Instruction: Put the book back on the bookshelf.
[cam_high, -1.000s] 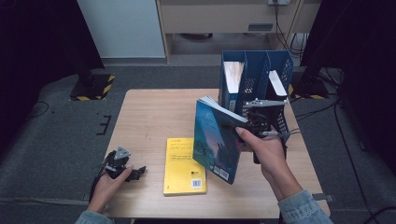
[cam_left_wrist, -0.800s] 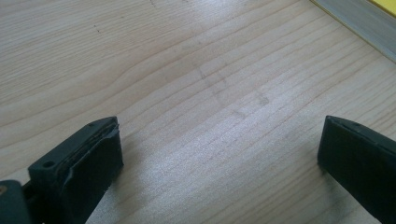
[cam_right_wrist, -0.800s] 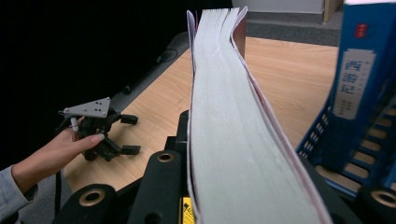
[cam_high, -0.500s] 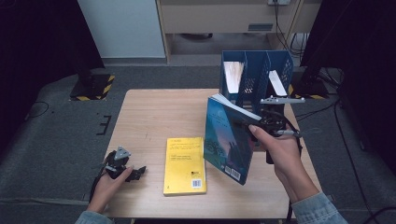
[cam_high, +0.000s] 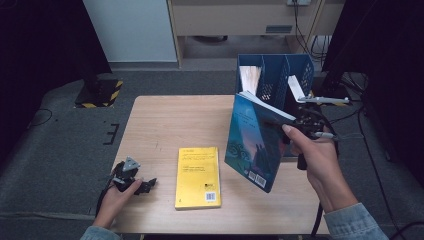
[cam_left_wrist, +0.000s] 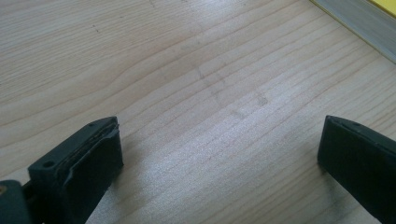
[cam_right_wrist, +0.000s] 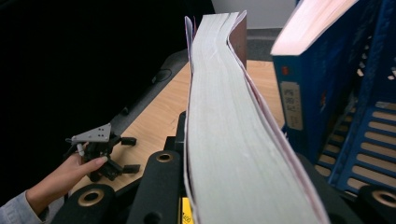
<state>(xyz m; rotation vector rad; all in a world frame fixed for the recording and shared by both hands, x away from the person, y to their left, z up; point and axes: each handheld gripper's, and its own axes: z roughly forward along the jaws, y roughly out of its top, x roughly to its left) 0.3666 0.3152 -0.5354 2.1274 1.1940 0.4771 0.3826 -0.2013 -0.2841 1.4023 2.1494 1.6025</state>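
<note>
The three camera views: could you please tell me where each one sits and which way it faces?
High view: above the person's side, facing forward and down on the light wooden table; both forearms show.
Left gripper view: on the left hand-held gripper, facing the tabletop; open jaws.
Right gripper view: on the right hand-held gripper, along the dark blue paperback book.
Shared: the high and right views both show the blue slotted file rack.

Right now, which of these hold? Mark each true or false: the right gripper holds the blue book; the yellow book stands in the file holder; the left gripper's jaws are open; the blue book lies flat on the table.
1. The right gripper holds the blue book: true.
2. The yellow book stands in the file holder: false, it lies flat on the table.
3. The left gripper has open jaws: true.
4. The blue book lies flat: false, it is held up, tilted.
</note>
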